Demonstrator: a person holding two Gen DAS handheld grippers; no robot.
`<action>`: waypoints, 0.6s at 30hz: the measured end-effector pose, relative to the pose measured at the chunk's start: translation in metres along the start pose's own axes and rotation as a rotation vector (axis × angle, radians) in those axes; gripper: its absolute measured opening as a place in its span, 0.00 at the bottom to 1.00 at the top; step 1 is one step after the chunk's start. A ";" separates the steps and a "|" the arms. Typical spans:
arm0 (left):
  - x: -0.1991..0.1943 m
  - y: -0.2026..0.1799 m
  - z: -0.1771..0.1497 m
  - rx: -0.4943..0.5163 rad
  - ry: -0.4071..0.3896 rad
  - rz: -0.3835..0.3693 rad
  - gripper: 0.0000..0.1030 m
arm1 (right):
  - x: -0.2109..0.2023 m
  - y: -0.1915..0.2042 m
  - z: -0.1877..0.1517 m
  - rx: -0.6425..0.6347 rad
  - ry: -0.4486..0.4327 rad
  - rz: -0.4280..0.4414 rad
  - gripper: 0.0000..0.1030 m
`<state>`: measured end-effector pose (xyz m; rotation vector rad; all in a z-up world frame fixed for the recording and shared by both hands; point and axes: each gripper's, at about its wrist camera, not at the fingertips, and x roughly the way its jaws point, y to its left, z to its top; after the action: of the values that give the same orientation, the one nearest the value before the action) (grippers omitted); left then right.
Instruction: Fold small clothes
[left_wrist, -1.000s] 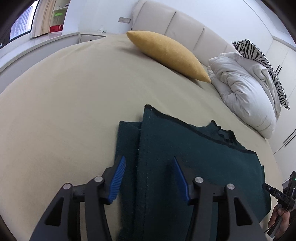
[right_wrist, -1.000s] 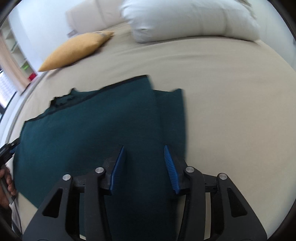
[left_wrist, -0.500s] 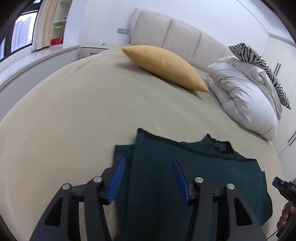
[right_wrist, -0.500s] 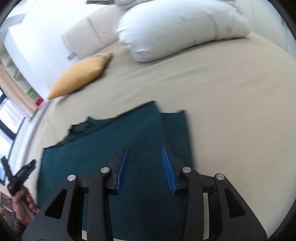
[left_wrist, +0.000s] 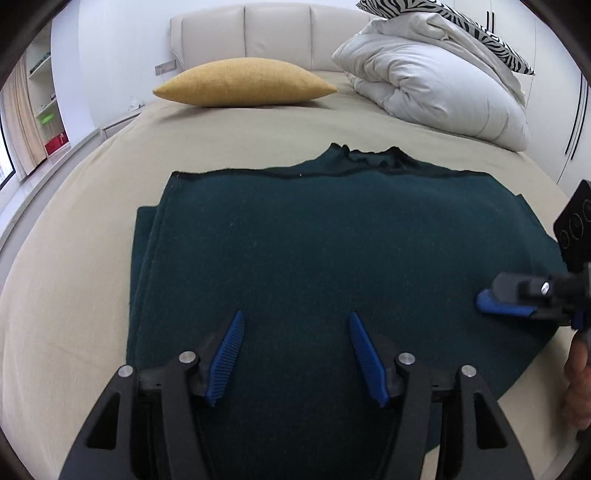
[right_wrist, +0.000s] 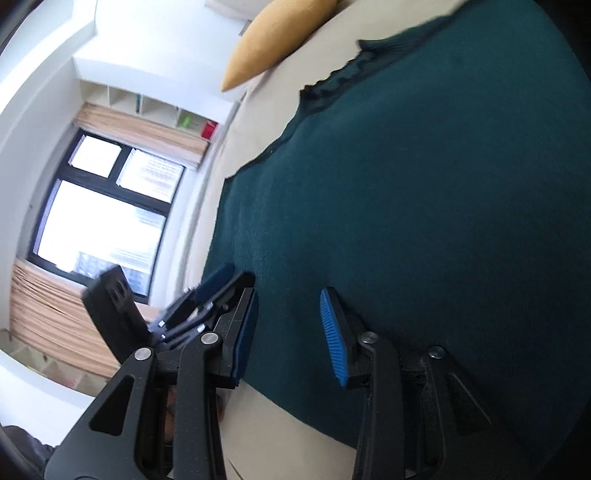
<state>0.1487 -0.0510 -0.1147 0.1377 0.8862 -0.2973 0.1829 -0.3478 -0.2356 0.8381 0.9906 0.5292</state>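
Nearest the left wrist camera, the left gripper (left_wrist: 295, 350) hangs with its jaws spread wide and nothing between them, over the near edge of the dark green garment (left_wrist: 332, 240), which lies flat on the beige bedspread (left_wrist: 74, 221). The right gripper (right_wrist: 288, 332) is likewise spread wide and empty, low at the garment's right side near its lower corner; in the left view its blue pad shows side-on at that edge, and whether it touches the cloth cannot be told. The garment looks partly folded, one layer lapped over another along its left side and the neckline at the far edge, so the step in hand is probably taking the near hem at two points to carry it toward the neck. To do that well, each gripper should come down onto the hem with one finger slid under all the layers, not just the top one, and close only once the cloth sits deep between the pads. The two holds should sit evenly apart so the hem rises level, and should travel together so the fold line stays straight and the lapped left side does not spring open. The knit looks thick and soft, so it may sag between the holds. Farther off lie a yellow cushion (left_wrist: 243, 83) and a bundled white duvet (left_wrist: 436, 81) against the headboard (left_wrist: 277, 33), well apart from the work.
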 end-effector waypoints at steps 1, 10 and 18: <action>0.000 0.003 0.000 -0.010 0.004 -0.009 0.62 | -0.012 -0.010 -0.002 0.024 -0.032 0.007 0.30; -0.002 0.007 0.000 -0.025 0.011 -0.012 0.64 | -0.139 -0.068 -0.009 0.180 -0.342 -0.183 0.30; -0.004 0.011 0.002 -0.053 0.024 -0.028 0.64 | -0.185 -0.054 -0.012 0.207 -0.503 -0.303 0.40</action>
<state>0.1509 -0.0404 -0.1102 0.0803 0.9191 -0.2987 0.0875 -0.5086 -0.1890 0.9251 0.6918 -0.0505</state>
